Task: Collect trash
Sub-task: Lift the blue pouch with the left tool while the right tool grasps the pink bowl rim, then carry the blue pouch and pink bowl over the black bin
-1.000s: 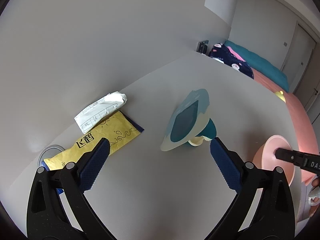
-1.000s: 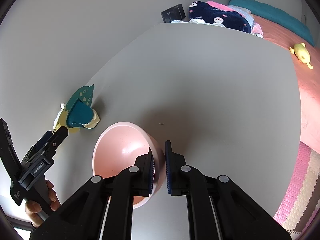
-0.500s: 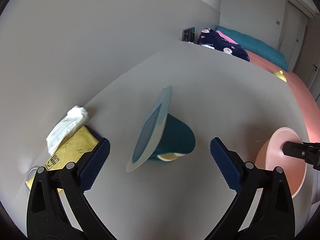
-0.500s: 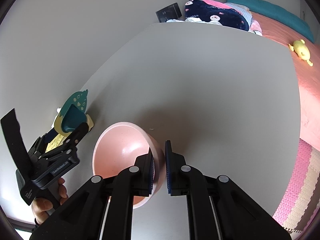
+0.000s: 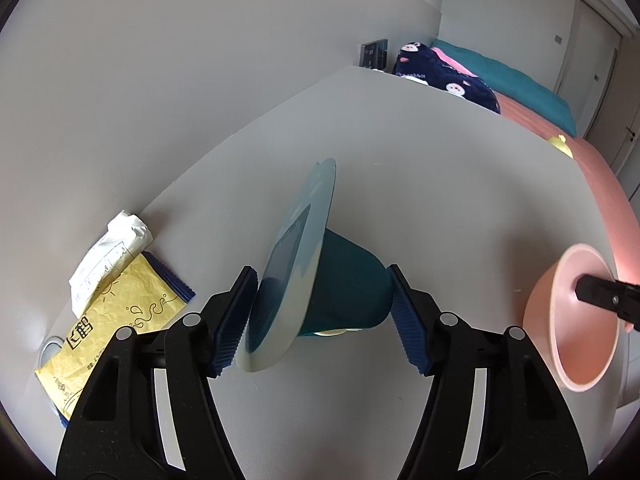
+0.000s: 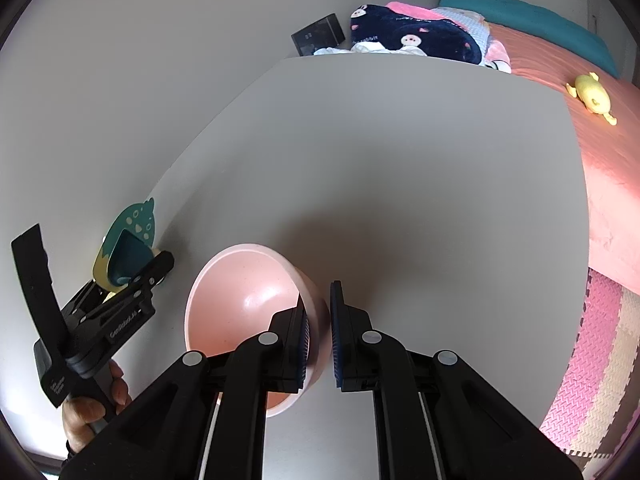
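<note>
A teal paper cup (image 5: pixel 348 284) with a pale peeled-back lid (image 5: pixel 308 216) lies on its side on the grey table (image 5: pixel 440 152). My left gripper (image 5: pixel 320 276) straddles it and its jaws are closing, one pad against the lid and the other against the cup's base. In the right wrist view the cup (image 6: pixel 128 252) shows at the left gripper's (image 6: pixel 156 264) tip. My right gripper (image 6: pixel 318 304) is shut on the rim of a tilted pink bowl (image 6: pixel 240 300), also visible at right in the left wrist view (image 5: pixel 580 340).
A yellow snack wrapper (image 5: pixel 116 320) and a crumpled white paper (image 5: pixel 108 252) lie left of the cup by the wall. Beyond the table's far edge are a bed (image 6: pixel 560 64), a dark blanket (image 6: pixel 420 36) and a yellow toy (image 6: pixel 592 96). A foam mat (image 6: pixel 592 360) covers the floor.
The left gripper came forward over the cup and its jaws narrowed from wide open onto the cup and lid. The right gripper stayed shut on the bowl's rim, barely shifting.
</note>
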Demonstrator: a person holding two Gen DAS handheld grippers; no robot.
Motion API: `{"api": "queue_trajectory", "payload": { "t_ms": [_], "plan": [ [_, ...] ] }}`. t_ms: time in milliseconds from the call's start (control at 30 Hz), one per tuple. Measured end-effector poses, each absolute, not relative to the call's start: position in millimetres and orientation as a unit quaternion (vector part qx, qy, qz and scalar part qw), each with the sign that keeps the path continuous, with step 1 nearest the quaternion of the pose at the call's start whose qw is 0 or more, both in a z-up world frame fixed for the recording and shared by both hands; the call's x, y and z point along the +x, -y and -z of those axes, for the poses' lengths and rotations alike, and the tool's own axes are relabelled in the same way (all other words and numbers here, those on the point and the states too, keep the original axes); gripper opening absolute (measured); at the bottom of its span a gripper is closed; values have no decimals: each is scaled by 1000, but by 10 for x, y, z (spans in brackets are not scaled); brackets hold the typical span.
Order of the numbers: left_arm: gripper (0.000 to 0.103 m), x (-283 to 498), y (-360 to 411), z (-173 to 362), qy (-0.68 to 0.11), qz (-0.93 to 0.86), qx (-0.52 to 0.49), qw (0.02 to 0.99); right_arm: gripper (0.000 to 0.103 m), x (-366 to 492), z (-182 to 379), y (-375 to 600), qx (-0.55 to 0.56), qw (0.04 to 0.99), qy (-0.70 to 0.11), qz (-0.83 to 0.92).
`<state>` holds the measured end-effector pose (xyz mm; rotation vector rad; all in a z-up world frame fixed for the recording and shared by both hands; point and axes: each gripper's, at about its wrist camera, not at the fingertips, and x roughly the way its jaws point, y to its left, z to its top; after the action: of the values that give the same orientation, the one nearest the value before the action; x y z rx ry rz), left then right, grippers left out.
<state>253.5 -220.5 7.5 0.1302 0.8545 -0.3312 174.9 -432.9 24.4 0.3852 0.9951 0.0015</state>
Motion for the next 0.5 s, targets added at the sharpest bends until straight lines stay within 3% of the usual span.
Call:
{"api": "queue_trajectory", "payload": {
  "t_ms": [500],
  "plan": [
    [63, 1806, 2781, -510, -380, 199, 92, 898, 11, 1292, -475, 4930, 225, 868, -442, 17]
  ]
}}
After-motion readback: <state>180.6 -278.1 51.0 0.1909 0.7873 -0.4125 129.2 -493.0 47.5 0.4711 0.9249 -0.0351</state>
